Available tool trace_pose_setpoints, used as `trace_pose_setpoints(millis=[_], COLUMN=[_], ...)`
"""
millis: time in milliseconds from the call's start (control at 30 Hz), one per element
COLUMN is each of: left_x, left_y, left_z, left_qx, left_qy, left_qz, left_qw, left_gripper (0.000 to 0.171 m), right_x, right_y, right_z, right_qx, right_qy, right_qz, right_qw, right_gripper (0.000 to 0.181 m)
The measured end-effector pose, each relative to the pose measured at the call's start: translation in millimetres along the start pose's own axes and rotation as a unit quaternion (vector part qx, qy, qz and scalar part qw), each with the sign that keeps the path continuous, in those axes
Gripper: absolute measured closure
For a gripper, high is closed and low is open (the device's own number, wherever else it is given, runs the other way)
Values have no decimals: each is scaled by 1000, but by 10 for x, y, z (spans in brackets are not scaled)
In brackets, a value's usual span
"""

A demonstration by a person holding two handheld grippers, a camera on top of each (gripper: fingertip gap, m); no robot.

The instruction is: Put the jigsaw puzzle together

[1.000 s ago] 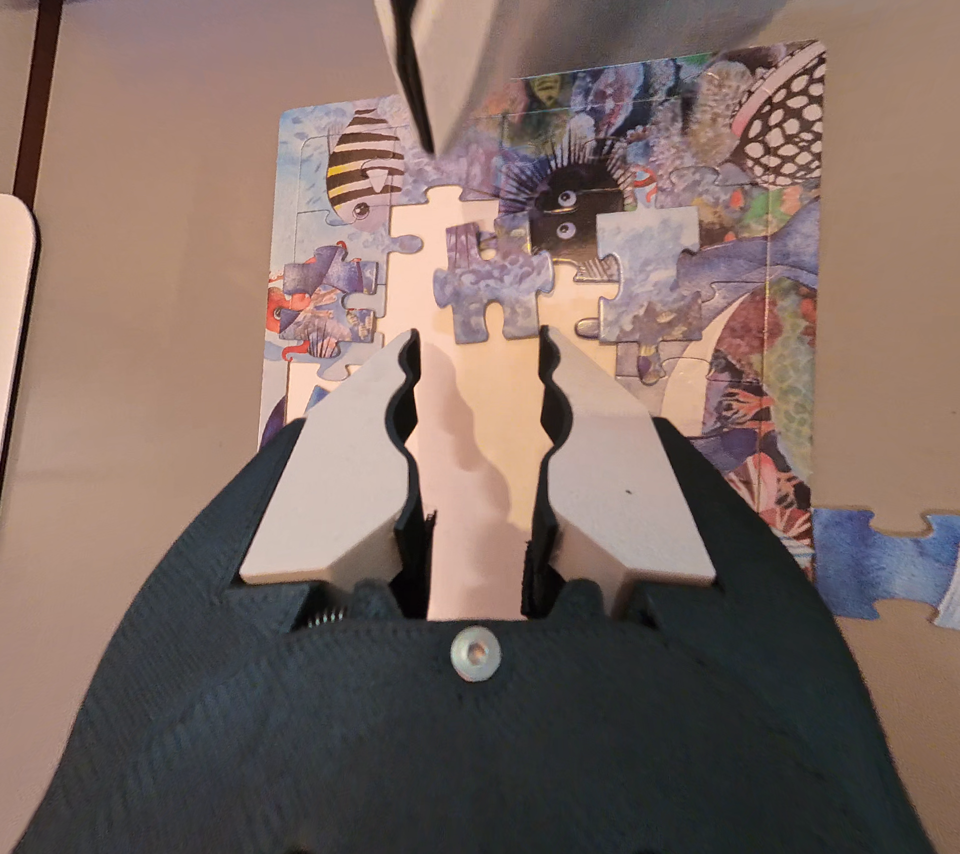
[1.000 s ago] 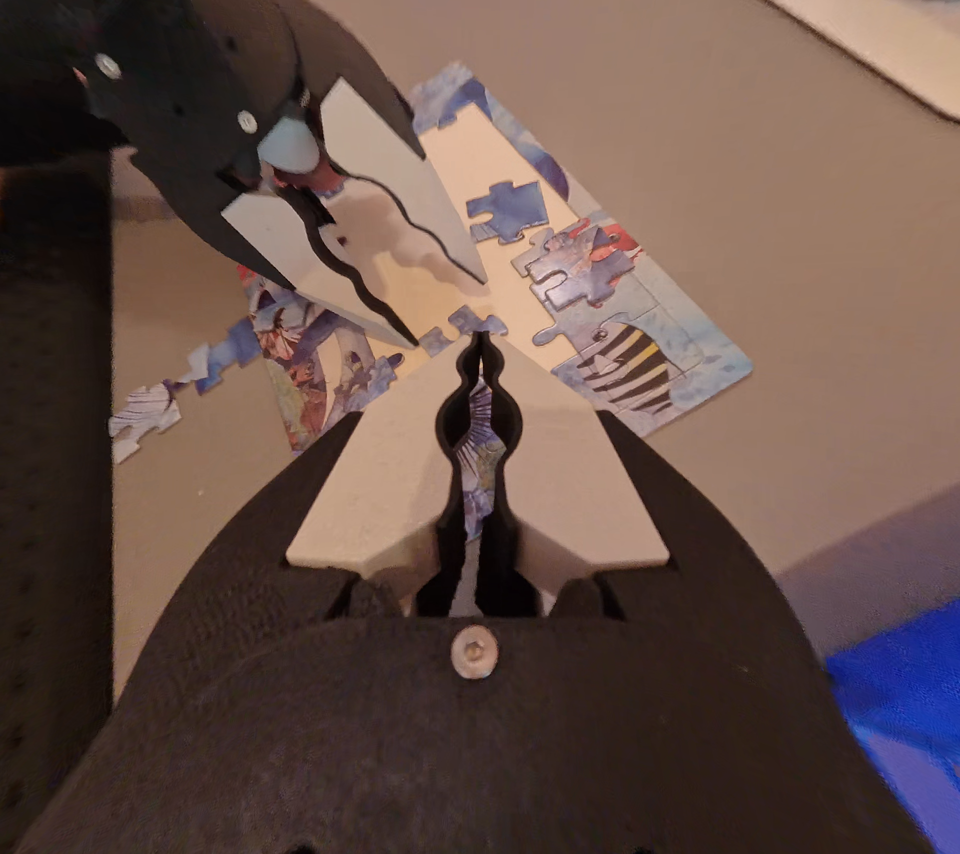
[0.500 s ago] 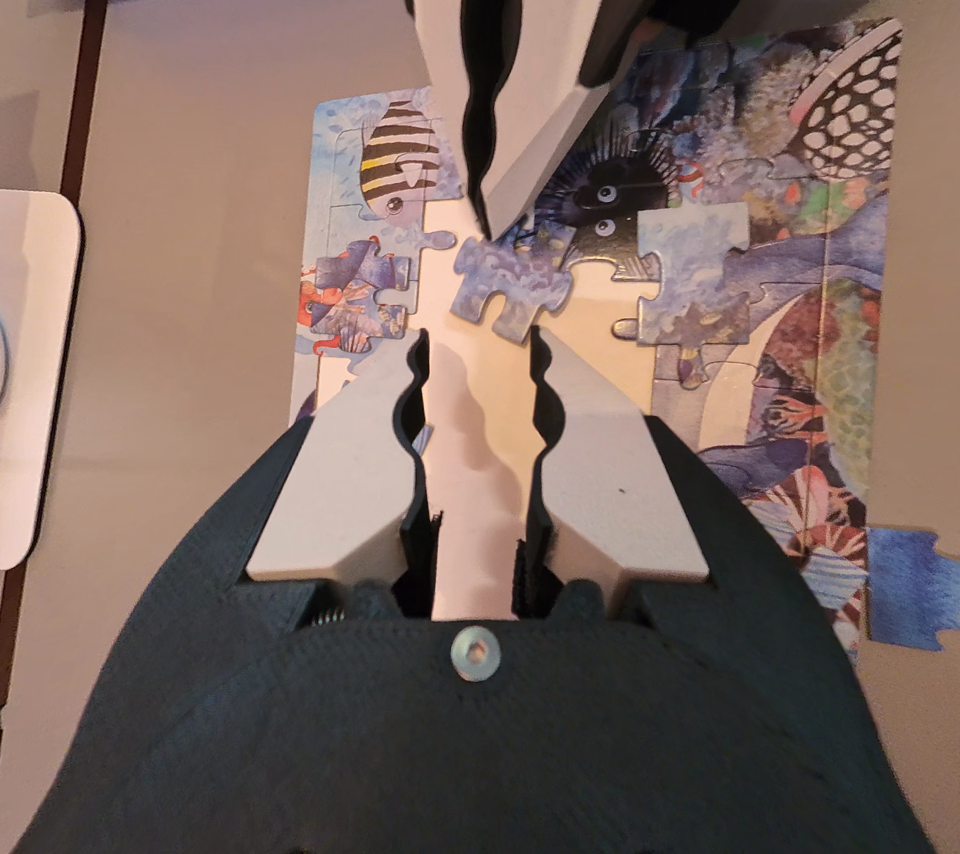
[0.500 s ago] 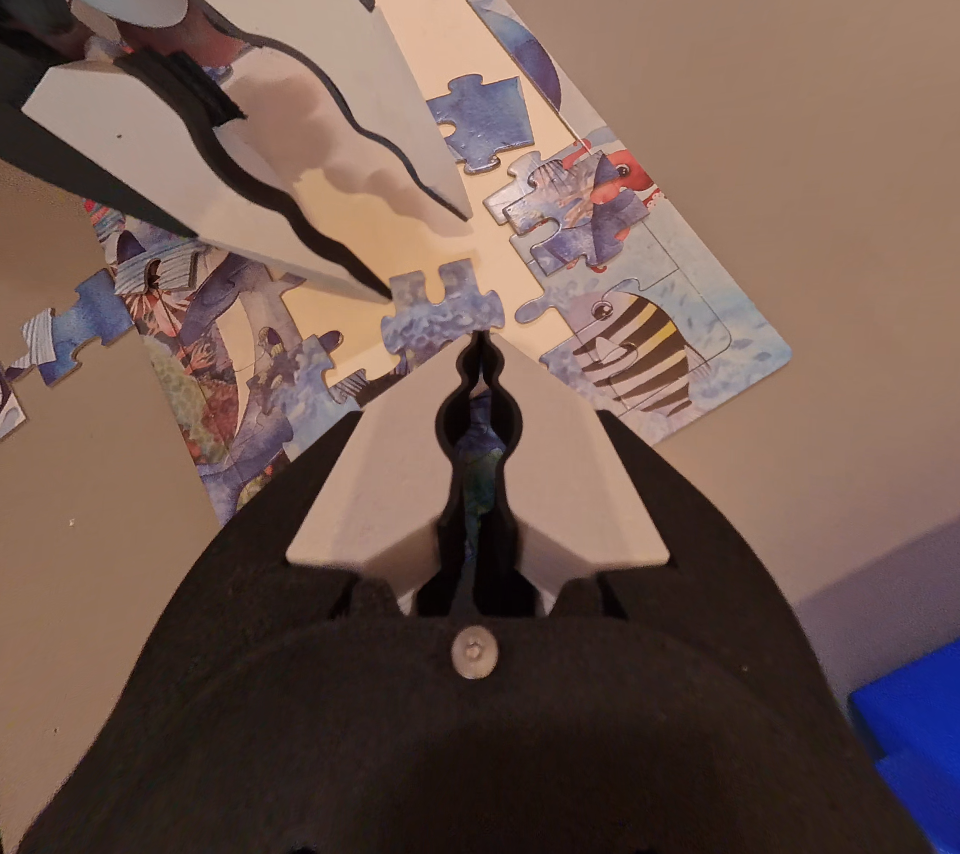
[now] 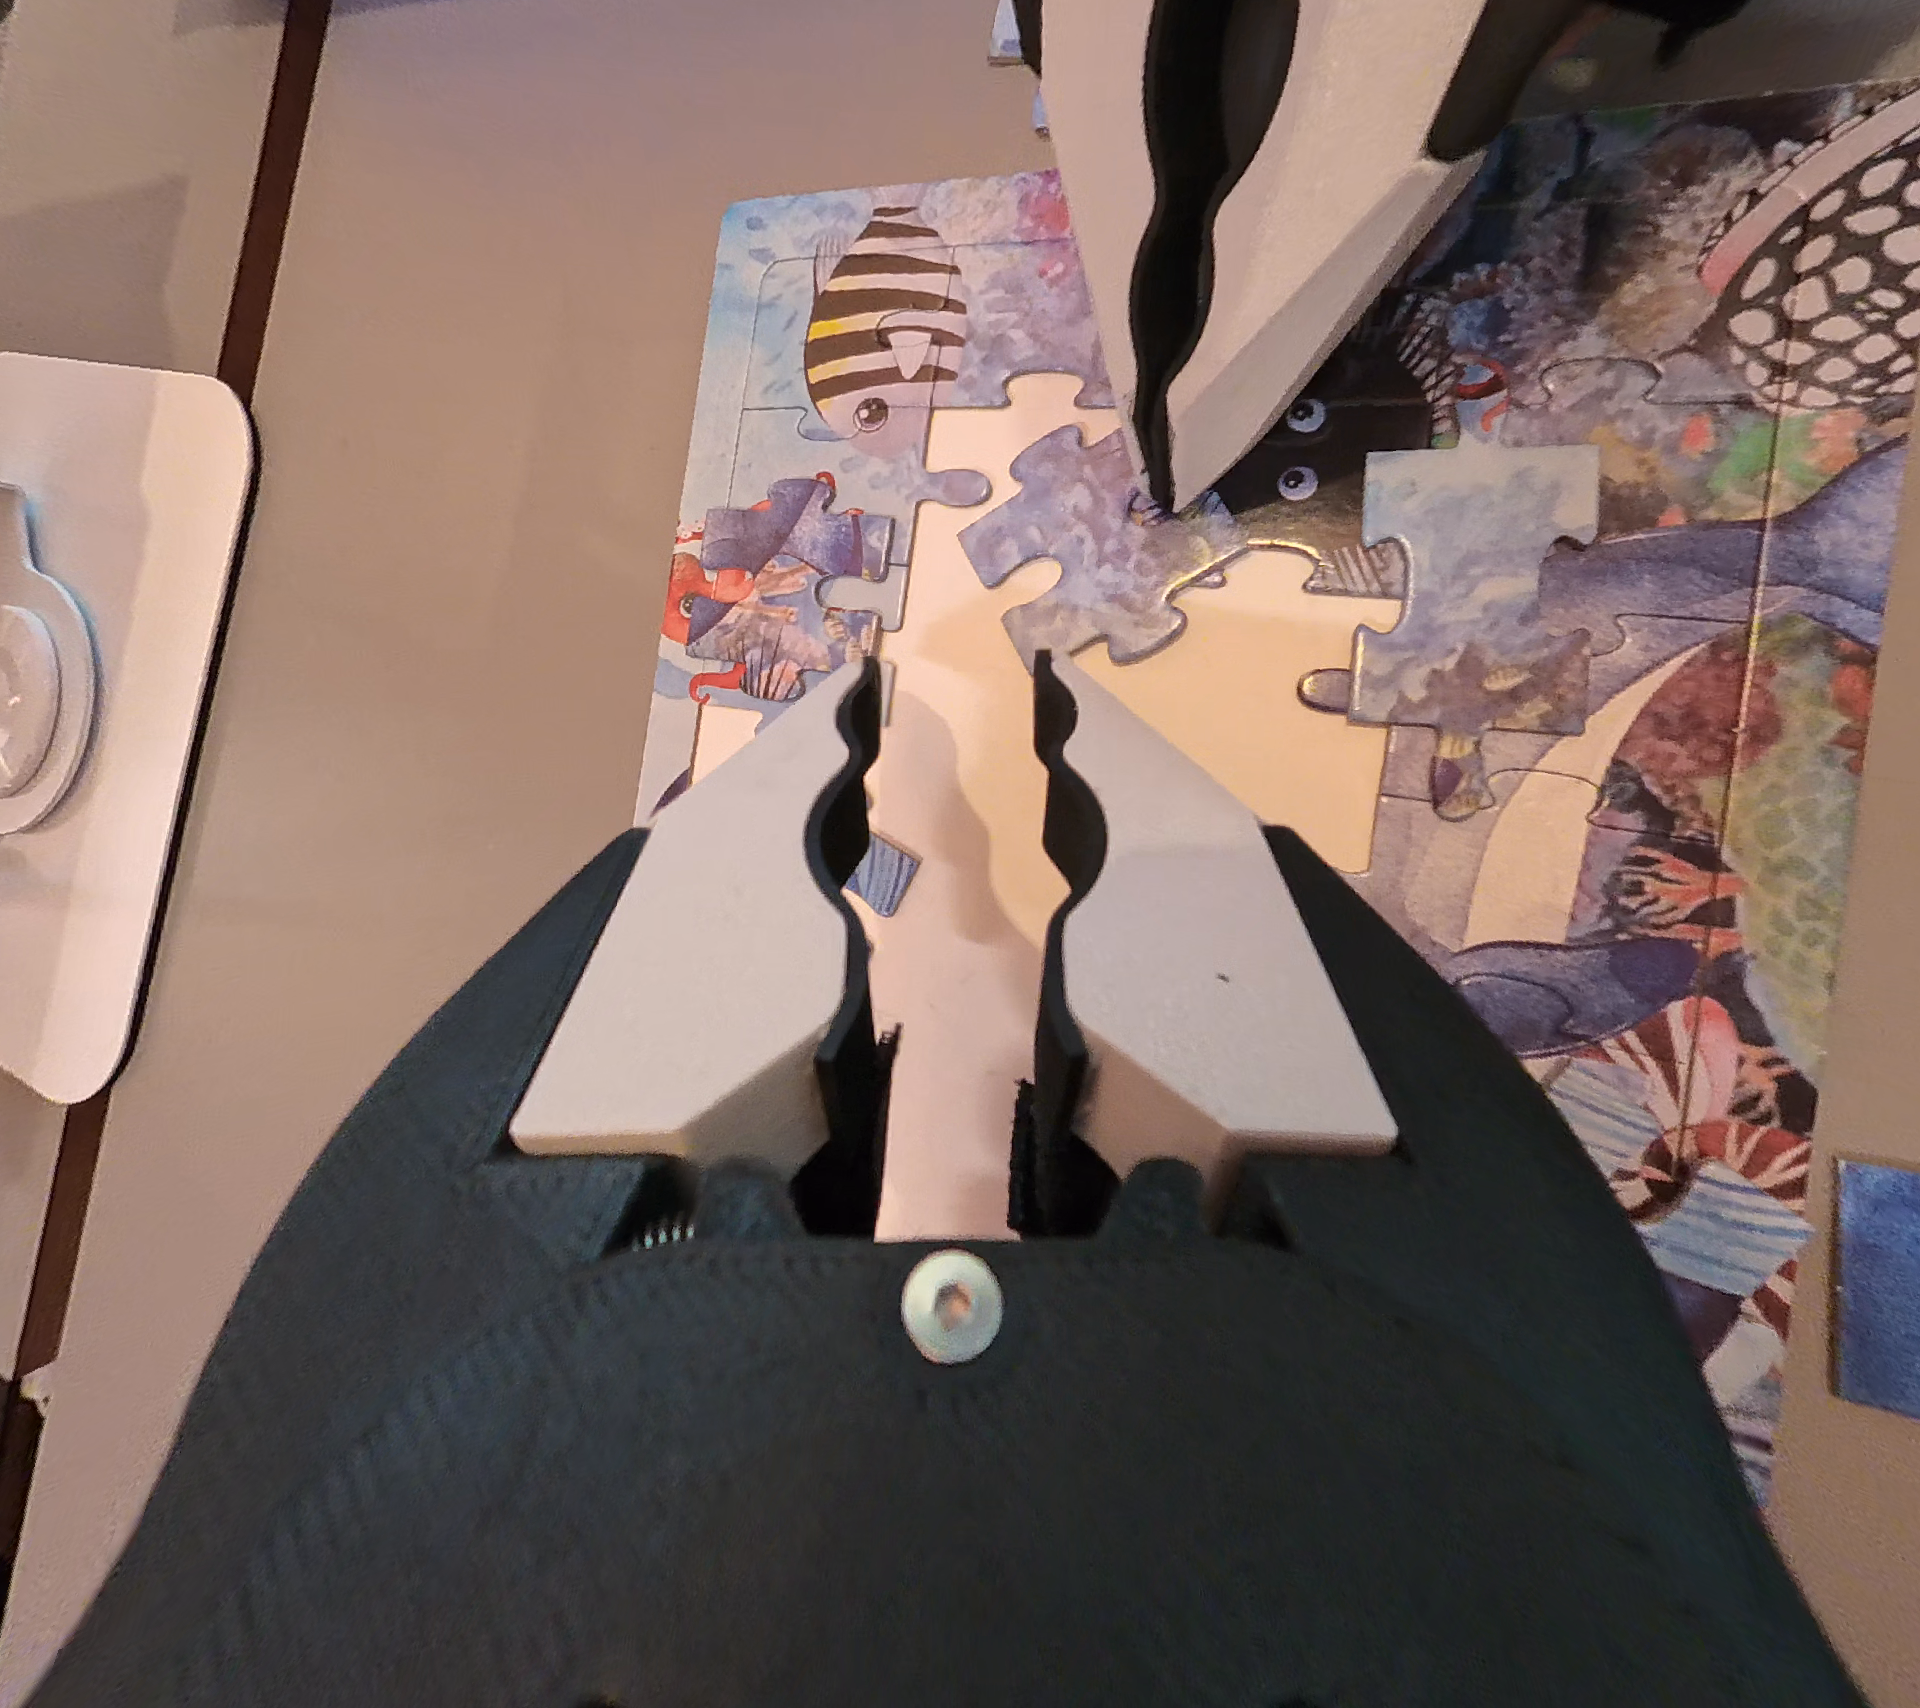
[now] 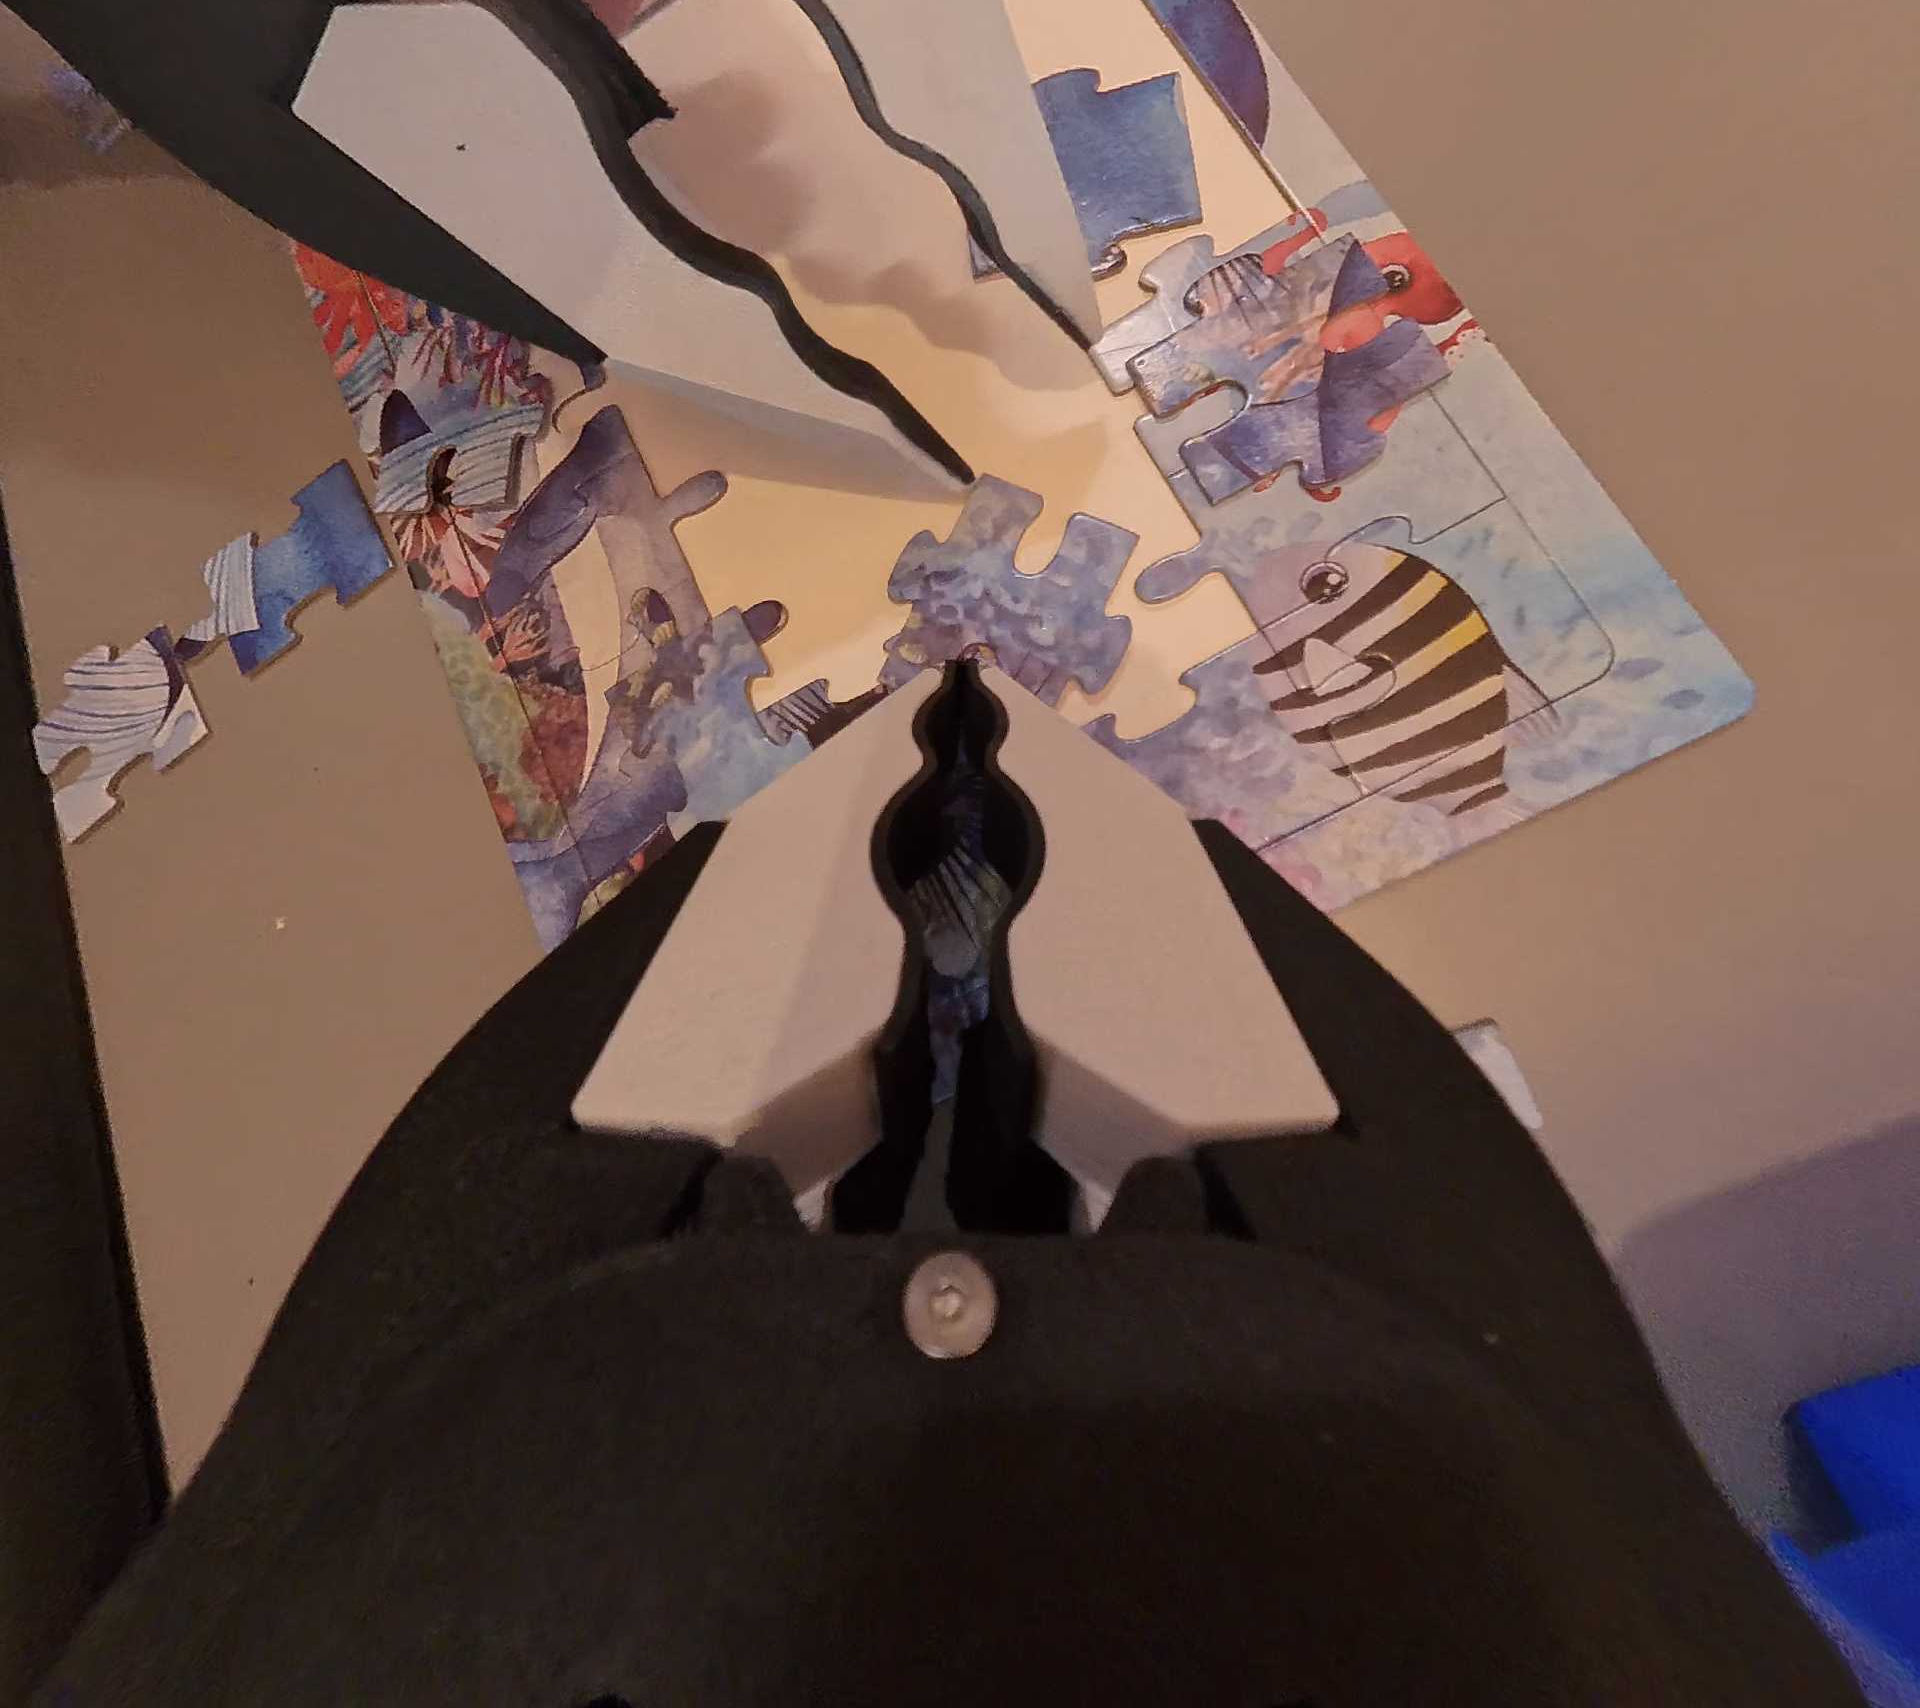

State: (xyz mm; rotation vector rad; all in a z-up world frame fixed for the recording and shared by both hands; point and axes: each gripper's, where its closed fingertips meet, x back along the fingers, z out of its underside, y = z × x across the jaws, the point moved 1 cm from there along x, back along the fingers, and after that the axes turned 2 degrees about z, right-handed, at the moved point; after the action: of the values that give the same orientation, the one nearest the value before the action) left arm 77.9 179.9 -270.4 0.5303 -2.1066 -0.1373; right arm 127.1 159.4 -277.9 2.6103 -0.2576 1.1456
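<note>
On a matte tan worktop lies a glossy cardboard jigsaw puzzle of reef fish, its cream backing bare in the middle. Over that gap the left claw, wavy-edged pale fingers in a ribbed black shell, hangs parted and empty. The right claw is pressed together, its tips on a knobbed blue-mottled loose piece lying askew in the gap; whether it grips the piece cannot be told.

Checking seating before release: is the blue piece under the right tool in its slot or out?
Out. The blue puzzle piece lies skewed on the bare tray, tabs unlocked; the right tool is shut, tips on its edge.
</note>
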Motion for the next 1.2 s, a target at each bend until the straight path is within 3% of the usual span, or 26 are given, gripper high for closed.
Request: trace_pose_setpoints(millis=[300,500,700,1200], left_x=[90,12,-21,-36], left_y=[-79,-241,-218,-281], left_z=[-6,3,-22,-25], left_qx=[9,10,34,10], left_qy=[2,8,2,-1], left_qz=[25,50,48,33], left_qw=[1000,999,998,999], left_gripper=[141,142,143,171], right_x=[46,246,72,33], right_y=[-50,-176,-125,-34], right_z=[3,-129,15,24], right_qx=[-24,-80,-64,-58], right_qy=[-5,-71,-29,-23], right_qz=[-1,-12,-23,-43], right_qw=[1000,994,997,997], right_gripper=[181,181,180,181])
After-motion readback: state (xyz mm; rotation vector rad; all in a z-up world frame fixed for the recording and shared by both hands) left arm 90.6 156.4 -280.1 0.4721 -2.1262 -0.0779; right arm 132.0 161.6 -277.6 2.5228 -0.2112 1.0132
